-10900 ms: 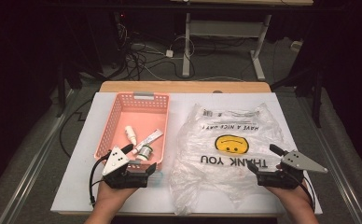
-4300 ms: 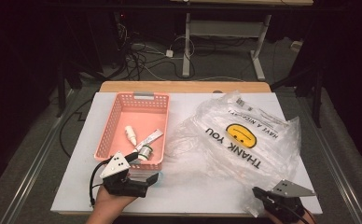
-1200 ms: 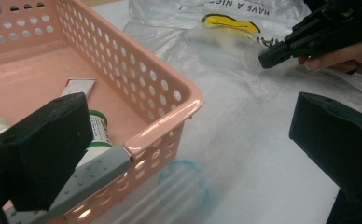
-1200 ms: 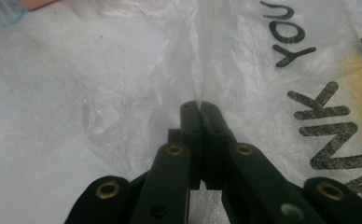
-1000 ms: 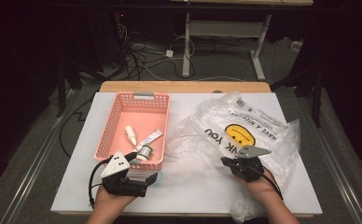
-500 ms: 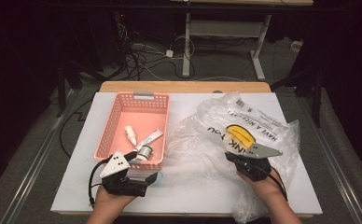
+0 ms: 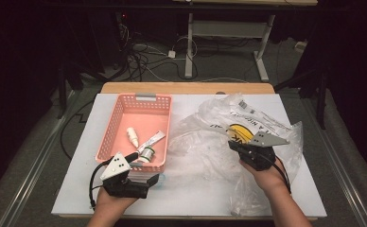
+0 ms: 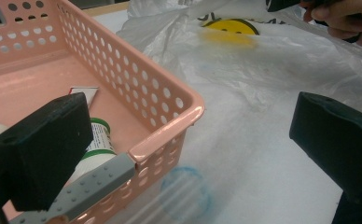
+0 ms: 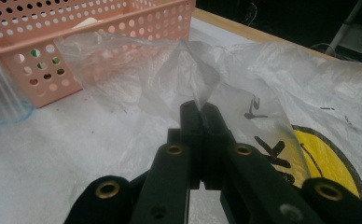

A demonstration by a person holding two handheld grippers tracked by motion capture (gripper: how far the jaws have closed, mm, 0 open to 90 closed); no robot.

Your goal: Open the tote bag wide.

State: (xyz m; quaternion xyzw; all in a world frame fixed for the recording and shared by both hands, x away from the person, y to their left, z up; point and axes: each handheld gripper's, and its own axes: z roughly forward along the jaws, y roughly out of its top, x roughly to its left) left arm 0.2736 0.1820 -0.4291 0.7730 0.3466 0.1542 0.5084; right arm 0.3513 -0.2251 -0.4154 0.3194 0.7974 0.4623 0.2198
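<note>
Right gripper view: right hand-held gripper (image 9: pixel 201 112) pinches the smiley-printed plastic bag (image 9: pixel 281 93), lettering unreadable; left hand-held gripper (image 8: pixel 188 140) gapes.

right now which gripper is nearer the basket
Left. The left gripper sits at the basket's near corner, one jaw over its rim. The right gripper is off to the basket's right, pinching the bag.

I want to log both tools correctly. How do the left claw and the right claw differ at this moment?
The left claw is open, empty, by the pink basket's near corner; the right claw is shut on a fold of the plastic bag. The left sits low near the table edge, the right over the bag. Both are black and hand-held.
</note>
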